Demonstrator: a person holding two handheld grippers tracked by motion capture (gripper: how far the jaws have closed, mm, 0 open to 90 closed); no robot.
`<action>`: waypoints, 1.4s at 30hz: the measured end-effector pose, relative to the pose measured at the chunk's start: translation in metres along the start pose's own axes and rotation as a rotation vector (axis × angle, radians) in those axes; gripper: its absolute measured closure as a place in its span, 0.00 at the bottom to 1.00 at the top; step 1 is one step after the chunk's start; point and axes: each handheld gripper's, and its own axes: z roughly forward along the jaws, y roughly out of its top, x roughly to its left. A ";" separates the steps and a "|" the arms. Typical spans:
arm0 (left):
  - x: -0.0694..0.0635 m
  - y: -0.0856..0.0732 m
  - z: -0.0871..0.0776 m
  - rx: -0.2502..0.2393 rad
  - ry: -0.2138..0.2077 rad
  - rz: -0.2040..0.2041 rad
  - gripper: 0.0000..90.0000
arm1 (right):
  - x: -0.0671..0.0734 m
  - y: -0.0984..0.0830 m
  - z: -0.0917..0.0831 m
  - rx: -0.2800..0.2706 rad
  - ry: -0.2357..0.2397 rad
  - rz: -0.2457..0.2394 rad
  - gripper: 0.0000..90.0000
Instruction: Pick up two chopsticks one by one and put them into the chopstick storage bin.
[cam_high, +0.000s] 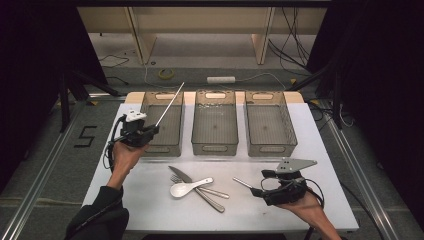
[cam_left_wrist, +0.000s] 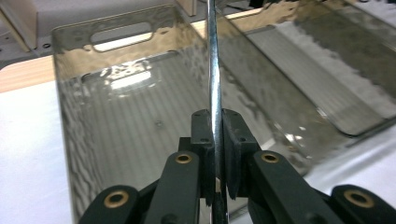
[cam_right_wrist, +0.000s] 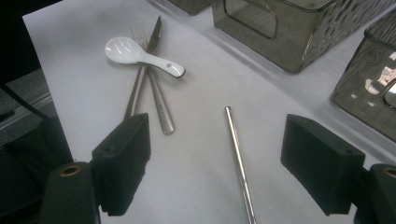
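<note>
Here the left gripper (cam_high: 150, 131) clamps a metal chopstick (cam_high: 169, 105) — its length slanting up-right over the left bin (cam_high: 150, 149).

A lab or recording studio, not a home. White bench (cam_high: 150, 200) at centre frame, boxed in by black curtains (cam_high: 30, 75) down the left and right edges. Metal floor rails (cam_high: 45, 165) running alongside on grey carpet. Loose cables (cam_high: 290, 45), a power strip (cam_high: 221, 79) and a roll of yellow tape (cam_high: 166, 73) lying on the floor at top centre, below bare wooden furniture legs (cam_high: 142, 42). A "5" marked out in black tape (cam_high: 86, 136) on the floor at left. Three identical smoky plastic bins (cam_high: 215, 125) lined up in a neat row, staged for a test.
</note>
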 end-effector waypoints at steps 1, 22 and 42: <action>0.002 0.000 0.002 0.003 0.011 -0.001 0.93 | 0.000 0.000 0.000 0.002 0.002 -0.001 0.28; 0.036 -0.014 0.029 0.090 0.117 -0.135 0.92 | 0.001 -0.001 0.003 0.012 0.012 0.004 0.29; 0.020 0.000 0.001 0.062 0.022 -0.163 0.39 | -0.004 0.001 -0.002 0.048 -0.032 -0.011 0.29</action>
